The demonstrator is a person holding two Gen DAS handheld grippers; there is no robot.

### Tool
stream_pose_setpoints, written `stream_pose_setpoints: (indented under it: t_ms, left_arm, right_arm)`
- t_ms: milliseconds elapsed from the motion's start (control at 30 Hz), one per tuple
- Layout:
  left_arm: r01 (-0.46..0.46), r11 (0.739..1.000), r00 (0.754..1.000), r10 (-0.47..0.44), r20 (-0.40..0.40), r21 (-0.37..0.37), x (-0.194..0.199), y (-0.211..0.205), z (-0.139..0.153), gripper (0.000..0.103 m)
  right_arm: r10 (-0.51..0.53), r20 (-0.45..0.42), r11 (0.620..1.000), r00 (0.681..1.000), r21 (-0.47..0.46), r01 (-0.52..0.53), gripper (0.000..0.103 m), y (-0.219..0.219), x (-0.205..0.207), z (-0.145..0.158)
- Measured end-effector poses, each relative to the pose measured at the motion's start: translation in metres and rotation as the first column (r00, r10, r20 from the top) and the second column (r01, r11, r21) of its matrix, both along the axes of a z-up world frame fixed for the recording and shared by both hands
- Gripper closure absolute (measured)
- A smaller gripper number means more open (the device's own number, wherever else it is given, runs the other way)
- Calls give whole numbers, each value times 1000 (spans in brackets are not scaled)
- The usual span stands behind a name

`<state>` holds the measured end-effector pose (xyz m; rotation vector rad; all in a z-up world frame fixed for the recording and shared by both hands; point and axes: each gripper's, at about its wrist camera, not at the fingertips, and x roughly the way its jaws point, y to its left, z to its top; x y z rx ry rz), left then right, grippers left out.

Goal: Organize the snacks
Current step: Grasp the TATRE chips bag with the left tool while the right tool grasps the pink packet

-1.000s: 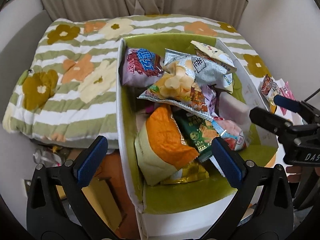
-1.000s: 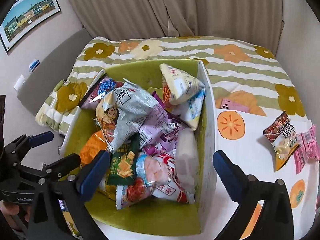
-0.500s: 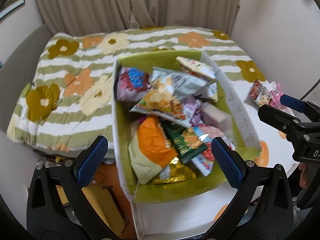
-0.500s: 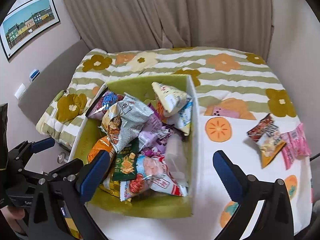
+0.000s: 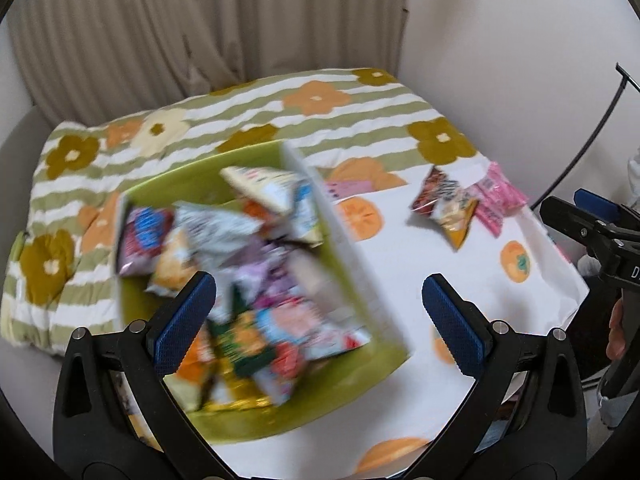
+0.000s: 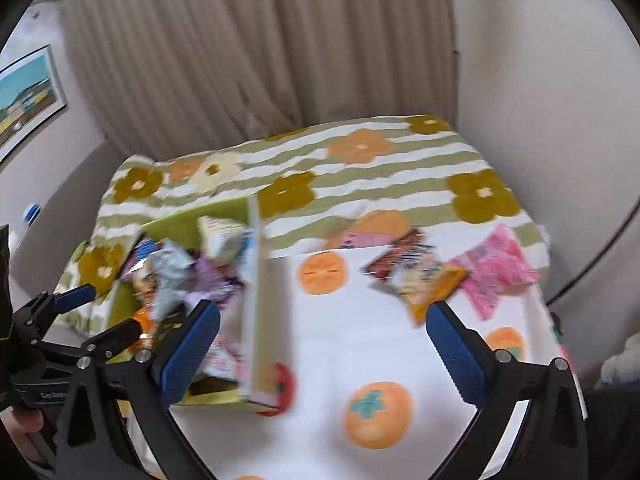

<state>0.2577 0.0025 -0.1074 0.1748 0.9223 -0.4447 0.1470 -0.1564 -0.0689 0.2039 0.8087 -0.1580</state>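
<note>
Green-lined and crammed with crinkled packets, the snack box (image 5: 256,412) now sits low and to the left in both wrist views, where half a second ago it filled the middle of each; both cameras have swung right and pulled back, and the blur over the box speaks of a quick sweep. Inside it lies a jumble of bags, an orange one, a dark green one, a silver one and a pink-and-blue one among them, heaped above the lining but inside the white walls (image 6: 262,320). Well apart from the box, on the white cloth printed with orange fruit (image 5: 400,264), a small cluster of loose packets (image 5: 452,204) waits: a red-and-black bag, a yellow-orange one and a pink one (image 6: 496,268), touching or overlapping each other. The left gripper (image 5: 320,316) hangs over the box's right wall with its blue pads spread wide and nothing between them; the right gripper (image 6: 324,348) is likewise wide open and empty, aimed at the cloth just short of the loose packets. Judged from this turn, attention is shifting from the filled box to the stragglers, the likely next pickup. Behind everything lie a green-striped flowered quilt (image 6: 360,160) and a beige curtain (image 5: 200,40).
</note>
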Motion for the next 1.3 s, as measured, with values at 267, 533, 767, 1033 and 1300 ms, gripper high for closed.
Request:
stream_pose_setpoints:
  t_ms: [267,533,767,1033,1300]
  left_arm:
    - [40,999,996,-43,-77,-37,15,-107,-19,0]
    - [-85,988,968,51,-245,-129,50,-186,-80,1]
    - [-219,961,920,146,-364,-167,81,-227,-132,1]
    - [-362,923,861,278,-426,-128,110,-249,-170,1]
    - [-402,913,826,327,-459,-74,118,-259,-196,1]
  right_arm:
    - [-68,-25,998,997,-8,68,0,-101,-6,-6]
    - [-51,-76,997,996,-62,47,1,-187,20,-39]
    - [39,-104,998,994,-44,-44,0,-230,47,-79]
    - [145,-154,989,977,-11,-148,0,-245,77,-118]
    - [237,-194,970,952,-11,-244,1,-248,98,-142]
